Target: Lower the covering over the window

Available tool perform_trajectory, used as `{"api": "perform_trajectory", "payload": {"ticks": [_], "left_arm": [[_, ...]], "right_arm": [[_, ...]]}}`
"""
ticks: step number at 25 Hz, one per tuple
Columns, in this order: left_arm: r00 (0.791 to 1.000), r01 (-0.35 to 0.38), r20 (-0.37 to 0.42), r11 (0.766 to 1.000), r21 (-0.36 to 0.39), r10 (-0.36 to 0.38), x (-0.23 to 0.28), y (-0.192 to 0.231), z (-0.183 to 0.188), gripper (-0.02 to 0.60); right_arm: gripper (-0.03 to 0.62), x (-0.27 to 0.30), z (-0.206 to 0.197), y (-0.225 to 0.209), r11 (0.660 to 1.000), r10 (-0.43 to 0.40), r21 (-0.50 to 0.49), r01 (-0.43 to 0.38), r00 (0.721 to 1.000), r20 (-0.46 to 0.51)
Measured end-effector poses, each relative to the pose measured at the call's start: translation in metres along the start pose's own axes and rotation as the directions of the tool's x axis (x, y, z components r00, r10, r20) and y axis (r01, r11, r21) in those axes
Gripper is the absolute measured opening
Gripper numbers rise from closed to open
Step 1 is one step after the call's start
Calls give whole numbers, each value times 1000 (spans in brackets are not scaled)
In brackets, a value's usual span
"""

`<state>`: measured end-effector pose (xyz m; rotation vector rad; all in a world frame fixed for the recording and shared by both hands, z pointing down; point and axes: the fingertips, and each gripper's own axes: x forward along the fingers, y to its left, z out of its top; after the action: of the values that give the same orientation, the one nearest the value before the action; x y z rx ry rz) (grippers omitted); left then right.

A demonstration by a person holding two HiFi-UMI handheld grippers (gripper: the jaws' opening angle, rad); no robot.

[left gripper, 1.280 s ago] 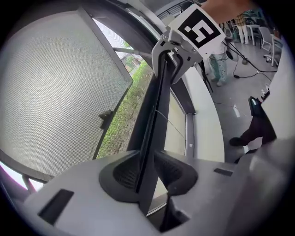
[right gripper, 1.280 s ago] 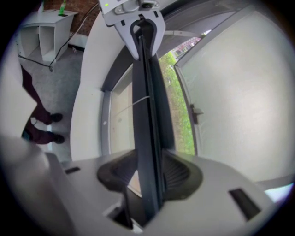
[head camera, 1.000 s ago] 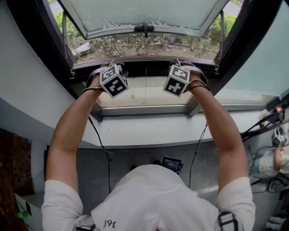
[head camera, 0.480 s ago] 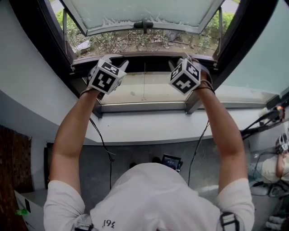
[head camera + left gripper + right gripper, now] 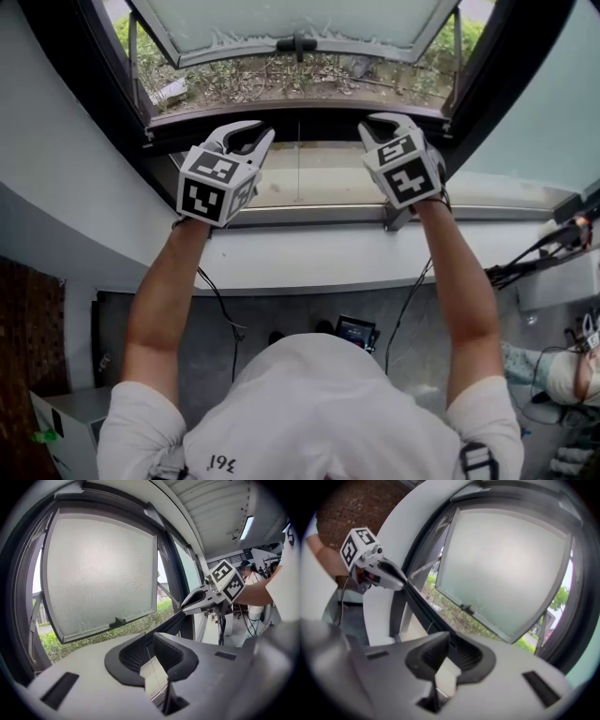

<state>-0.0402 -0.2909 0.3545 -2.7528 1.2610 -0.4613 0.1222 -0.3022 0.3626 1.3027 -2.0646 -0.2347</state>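
The window's frosted sash is swung outward, with its dark handle at the middle of its lower edge. Below the dark frame rail are a pale lower pane and a thin cord hanging at the centre. I cannot pick out a blind or shade. My left gripper and right gripper are raised side by side just below the rail. Both sets of jaws are closing. A narrow gap shows between each pair, with nothing gripped.
A white sill runs under the window. Cables hang from both grippers to the grey floor, where a small black device lies. A brick wall stands at the left. Stands, cables and another person are at the right.
Both grippers have drawn back from the dark frame rail toward me and tilted, their marker cubes now facing the camera. Their jaws have narrowed.
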Motion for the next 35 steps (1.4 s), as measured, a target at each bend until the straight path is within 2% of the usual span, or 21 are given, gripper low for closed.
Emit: {"api": "perform_trajectory", "payload": {"ticks": [5,10,16,22,28,35], "left_arm": [[999,11,42,996,-84,-8,-12,-17,-6,61],[996,15,90,979,-201,3,-29,-25,-12,58],[994,23,107,975,-219,0,-44,-43,-21,58],[995,45,102,970,-240,-21,-54,-64,-36,58],[994,63,103,941,-331,-30,-64,-77,-53,58],[994,84,95,919,-386,-51,-75,-95,-73,58]], "right_arm": [[52,-16,0,8,995,5,104,-11,998,56],[52,-31,1,21,983,1,183,-24,992,123],[52,-44,-17,44,963,21,264,-57,991,135],[54,-53,-28,63,951,44,297,-85,989,143],[52,-62,-43,82,939,58,328,-103,988,146],[52,-68,-61,109,921,83,365,-135,984,154]]}}
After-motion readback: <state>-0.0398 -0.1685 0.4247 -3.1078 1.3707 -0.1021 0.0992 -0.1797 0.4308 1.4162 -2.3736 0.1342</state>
